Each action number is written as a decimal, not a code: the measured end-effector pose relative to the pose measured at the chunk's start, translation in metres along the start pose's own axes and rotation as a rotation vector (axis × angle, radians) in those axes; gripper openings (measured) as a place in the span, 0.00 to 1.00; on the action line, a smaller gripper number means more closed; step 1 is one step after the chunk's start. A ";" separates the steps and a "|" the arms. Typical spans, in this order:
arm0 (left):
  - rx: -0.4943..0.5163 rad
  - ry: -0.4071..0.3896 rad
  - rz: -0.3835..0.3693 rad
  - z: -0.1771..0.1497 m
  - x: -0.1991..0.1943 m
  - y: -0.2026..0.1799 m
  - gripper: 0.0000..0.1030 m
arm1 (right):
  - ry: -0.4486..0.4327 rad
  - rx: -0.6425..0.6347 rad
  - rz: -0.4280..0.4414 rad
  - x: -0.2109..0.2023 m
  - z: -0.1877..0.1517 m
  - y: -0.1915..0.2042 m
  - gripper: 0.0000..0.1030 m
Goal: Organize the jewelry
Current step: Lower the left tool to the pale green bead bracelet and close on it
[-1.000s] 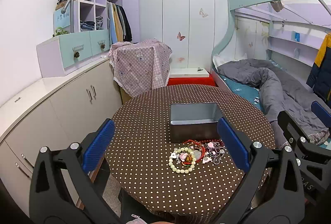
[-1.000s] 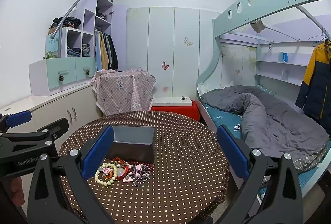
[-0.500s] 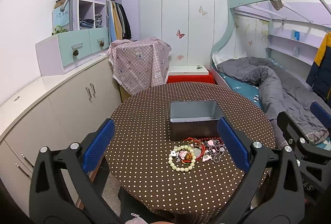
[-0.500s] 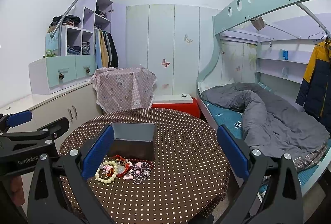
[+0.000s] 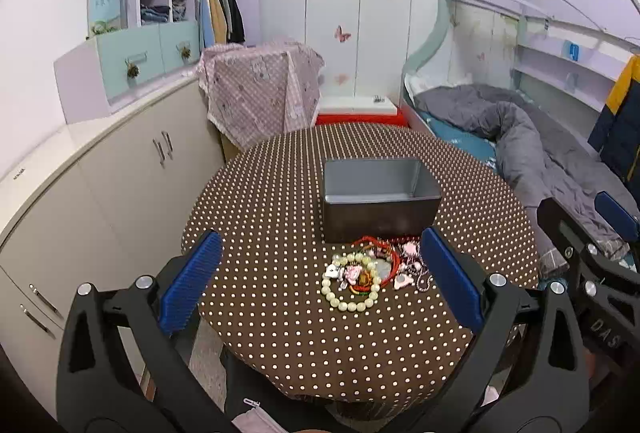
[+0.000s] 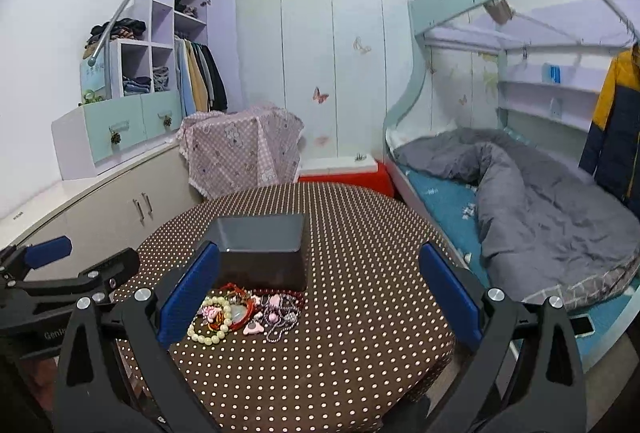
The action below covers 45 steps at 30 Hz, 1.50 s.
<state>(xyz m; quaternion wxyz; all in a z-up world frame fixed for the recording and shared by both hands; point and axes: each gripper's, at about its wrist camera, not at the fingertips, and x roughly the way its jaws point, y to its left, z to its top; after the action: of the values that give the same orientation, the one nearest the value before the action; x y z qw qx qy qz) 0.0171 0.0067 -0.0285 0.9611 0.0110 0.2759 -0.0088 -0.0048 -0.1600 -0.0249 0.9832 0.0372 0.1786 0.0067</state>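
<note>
Box (image 5: 380, 189) interior: left view bare — right hidden.

Item count: one grey box (image 5: 380, 193), one pale bead bracelet (image 5: 352, 287), one red cord loop (image 5: 386, 253), three pink charms visible beside the box. Chain count in the pile: cannot be determined. Two grippers.

Bunk bed (image 6: 520, 193), white wardrobe (image 6: 332, 73), low cabinets (image 5: 100, 185).
</note>
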 end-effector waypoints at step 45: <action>0.037 0.437 -0.037 -0.044 0.138 0.016 0.63 | 0.437 0.048 -0.071 0.133 -0.043 -0.004 0.92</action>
<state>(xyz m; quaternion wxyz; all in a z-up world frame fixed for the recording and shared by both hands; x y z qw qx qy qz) 0.1116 0.0224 -0.1389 0.8776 0.0250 0.4778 -0.0290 0.1048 -0.1572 -0.1124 0.9196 0.0517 0.3888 -0.0243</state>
